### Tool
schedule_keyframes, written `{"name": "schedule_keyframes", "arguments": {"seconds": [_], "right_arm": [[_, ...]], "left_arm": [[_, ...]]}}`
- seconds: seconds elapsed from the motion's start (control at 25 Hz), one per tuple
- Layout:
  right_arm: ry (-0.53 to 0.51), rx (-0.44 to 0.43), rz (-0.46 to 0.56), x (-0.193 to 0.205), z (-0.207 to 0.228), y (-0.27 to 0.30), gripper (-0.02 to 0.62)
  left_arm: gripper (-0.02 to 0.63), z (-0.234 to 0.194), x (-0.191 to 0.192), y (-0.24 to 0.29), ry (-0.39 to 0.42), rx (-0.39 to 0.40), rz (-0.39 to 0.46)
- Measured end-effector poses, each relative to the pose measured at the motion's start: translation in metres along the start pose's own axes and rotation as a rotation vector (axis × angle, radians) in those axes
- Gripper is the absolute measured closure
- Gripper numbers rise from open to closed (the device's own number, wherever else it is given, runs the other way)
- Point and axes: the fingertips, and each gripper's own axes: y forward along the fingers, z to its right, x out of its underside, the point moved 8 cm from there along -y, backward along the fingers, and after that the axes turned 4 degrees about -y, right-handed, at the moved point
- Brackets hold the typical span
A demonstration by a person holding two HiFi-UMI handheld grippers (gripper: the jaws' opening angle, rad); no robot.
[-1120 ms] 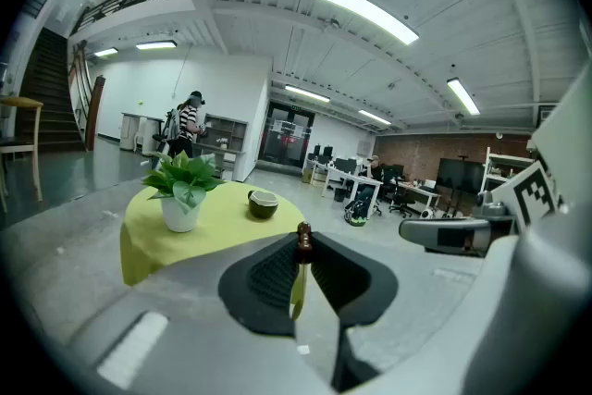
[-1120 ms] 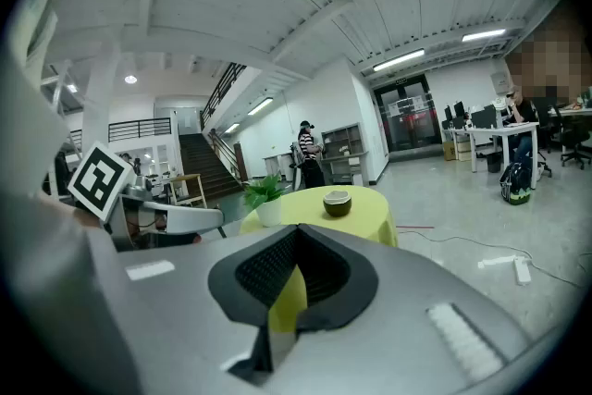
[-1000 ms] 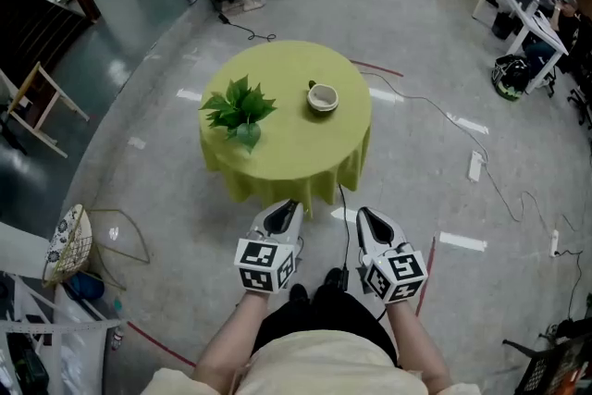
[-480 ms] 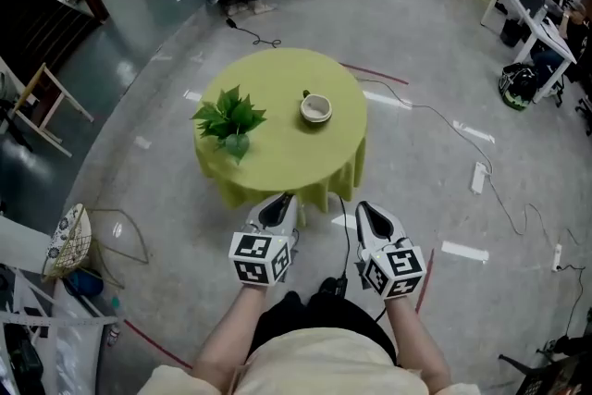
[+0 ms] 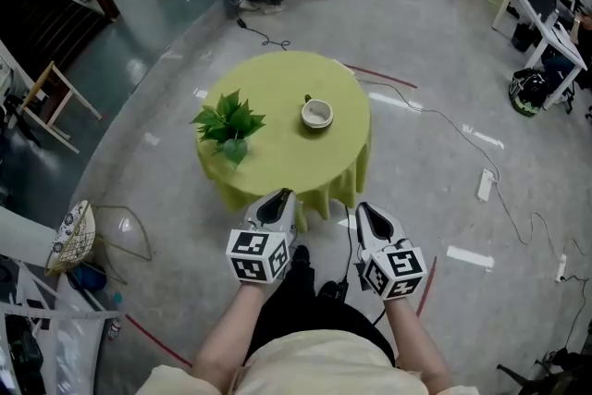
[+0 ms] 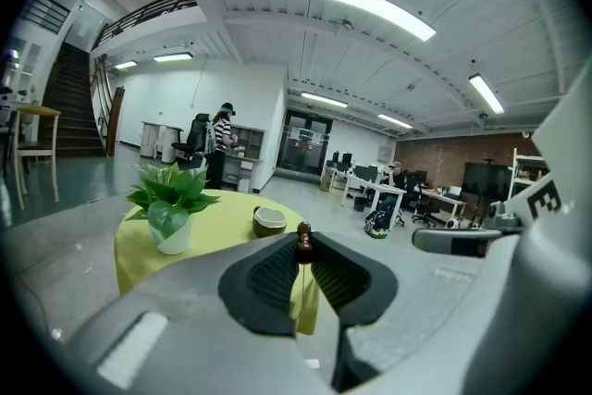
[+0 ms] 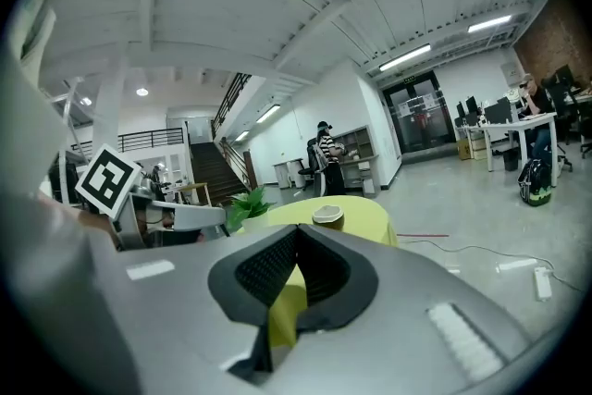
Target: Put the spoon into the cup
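A white cup (image 5: 316, 114) stands on the round table with a yellow-green cloth (image 5: 277, 166), right of a potted green plant (image 5: 228, 123). My left gripper (image 5: 281, 195) is held just short of the table's near edge. It is shut on a thin spoon, of which only a dark brown tip (image 6: 302, 241) shows between the pads. In the left gripper view the cup (image 6: 270, 218) lies ahead, beyond the gripper (image 6: 302, 256). My right gripper (image 5: 363, 209) hangs beside it, shut with nothing in it (image 7: 297, 229). The cup (image 7: 327, 216) lies ahead of it too.
A black cable (image 5: 435, 111) and white tape marks (image 5: 469, 256) lie on the grey floor right of the table. A folding wooden stand (image 5: 42, 102) is at the left and a patterned basket (image 5: 72, 238) at the lower left. A person (image 6: 222, 143) stands at far desks.
The table and cup have drawn nearer and sit lower in the head view. Both grippers keep their pose side by side in front of the body.
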Motion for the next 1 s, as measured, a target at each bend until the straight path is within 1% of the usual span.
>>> {"name": "schedule_keyframes", "arguments": {"seconds": [0.2,0.4,0.72,1.0], "right_arm": [[0.011,0.010,-0.008,0.002,0.010,0.012,0.595],[0.015,0.031,-0.006,-0.006,0.025,0.027,0.595],[0.031,0.047,-0.015,-0.016,0.050,0.067,0.595],[0.048,0.052,-0.030,-0.022,0.065,0.106,0.595]], "left_arm": [[0.563,-0.007,-0.002,0.017,-0.006,0.000,-0.004],[0.563,-0.014,-0.012,0.041,-0.009,0.014,-0.007],[0.563,-0.031,-0.029,0.087,-0.006,0.030,-0.024],[0.563,-0.048,-0.047,0.127,-0.028,0.041,-0.028]]}}
